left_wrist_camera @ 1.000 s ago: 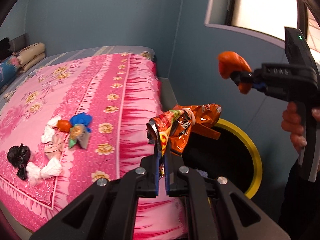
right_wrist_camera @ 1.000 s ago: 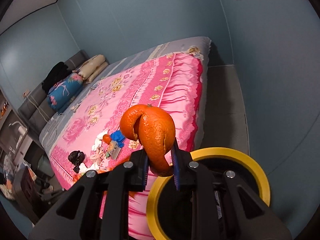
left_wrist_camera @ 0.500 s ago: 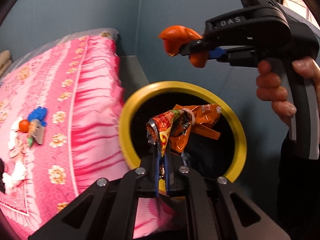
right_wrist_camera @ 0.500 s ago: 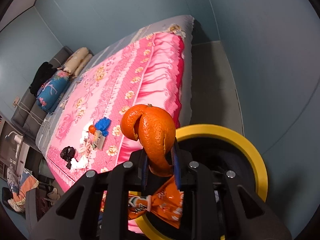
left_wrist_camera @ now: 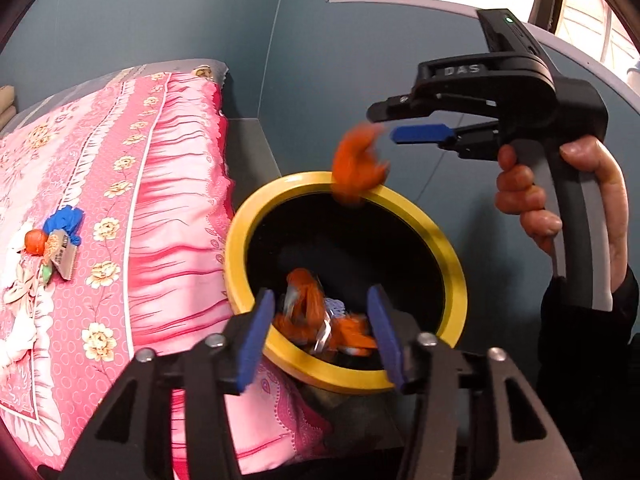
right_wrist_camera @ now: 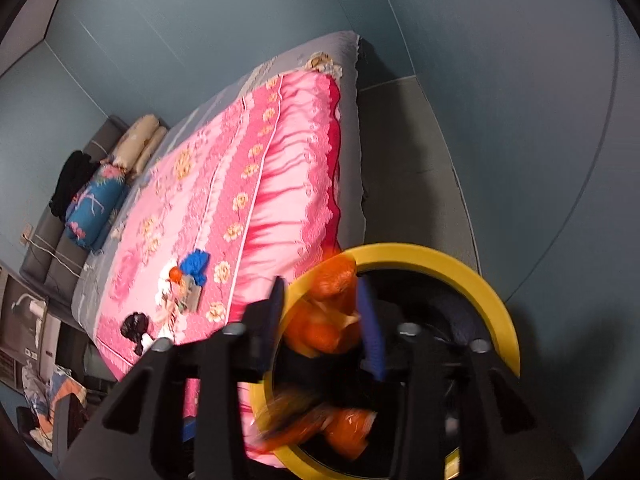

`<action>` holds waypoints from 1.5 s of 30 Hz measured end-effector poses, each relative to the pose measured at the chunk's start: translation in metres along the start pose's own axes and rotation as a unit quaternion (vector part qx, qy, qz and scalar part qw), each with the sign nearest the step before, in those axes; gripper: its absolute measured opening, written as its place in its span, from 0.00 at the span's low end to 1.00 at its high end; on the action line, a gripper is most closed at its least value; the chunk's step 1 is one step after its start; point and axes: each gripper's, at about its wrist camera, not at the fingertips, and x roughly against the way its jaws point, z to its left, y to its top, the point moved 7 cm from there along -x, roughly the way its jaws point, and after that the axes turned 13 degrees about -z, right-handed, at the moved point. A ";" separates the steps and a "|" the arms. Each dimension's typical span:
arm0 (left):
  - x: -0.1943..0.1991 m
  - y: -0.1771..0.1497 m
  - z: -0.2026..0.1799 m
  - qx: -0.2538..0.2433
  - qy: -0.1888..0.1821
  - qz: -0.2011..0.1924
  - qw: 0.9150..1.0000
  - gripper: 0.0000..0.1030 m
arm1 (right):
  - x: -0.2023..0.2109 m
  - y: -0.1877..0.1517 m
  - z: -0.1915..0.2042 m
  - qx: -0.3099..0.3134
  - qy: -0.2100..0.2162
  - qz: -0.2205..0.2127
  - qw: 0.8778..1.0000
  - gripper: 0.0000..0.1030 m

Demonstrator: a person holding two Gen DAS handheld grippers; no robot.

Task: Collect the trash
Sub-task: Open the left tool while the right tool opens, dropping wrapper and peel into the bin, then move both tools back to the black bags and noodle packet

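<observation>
- Left wrist view showed the left gripper (left_wrist_camera: 320, 336) with its blue fingers spread wide, holding nothing, poised over the near rim of a yellow-rimmed black bin (left_wrist_camera: 454, 264).
- An orange snack wrapper (left_wrist_camera: 308, 300) lay blurred inside the bin, between and beyond those spread fingers.
- The right gripper (left_wrist_camera: 386, 124) hung above the bin's far rim, its fingers parted, gripped by a bare hand (left_wrist_camera: 576, 196).
- An orange peel (left_wrist_camera: 358, 166) was in mid-air, blurred, just below the parted fingers and at the far rim.
- White raised letters reading "DAS" (left_wrist_camera: 462, 70) stood on the right gripper's black body; a small green light glowed on top.
- The bin sat pressed against the hanging edge of a pink flowered bedspread (left_wrist_camera: 140, 200), with a blue-grey wall close behind it.
- More trash (left_wrist_camera: 56, 240) waited on the bedspread, well apart from the bin: a blue wad, an orange scrap, white tissues and a small printed packet whose text was too small to read.
- From the right wrist view, the right gripper (right_wrist_camera: 324, 316) framed the falling peel (right_wrist_camera: 334, 284) over the bin's rim (right_wrist_camera: 492, 296).
- A narrow grey strip of floor (right_wrist_camera: 408, 168) ran between bed and wall.
- Pillows (right_wrist_camera: 96, 208) and dark clothing lay at the bed's far end.
</observation>
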 end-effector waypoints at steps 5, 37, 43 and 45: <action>0.012 0.006 0.015 0.010 0.019 -0.016 1.000 0.60 | 0.010 0.012 -0.002 0.005 -0.007 -0.028 1.000 0.44; 0.179 -0.017 0.311 0.173 0.339 -0.088 0.921 0.80 | -0.116 -0.046 0.250 0.187 0.192 0.022 0.963 0.64; 0.184 -0.043 0.352 0.202 0.360 -0.073 0.908 0.80 | -0.171 -0.080 0.279 0.217 0.175 0.069 0.958 0.64; 0.184 -0.053 0.365 0.208 0.365 -0.068 0.905 0.80 | -0.193 -0.094 0.285 0.222 0.165 0.090 0.957 0.64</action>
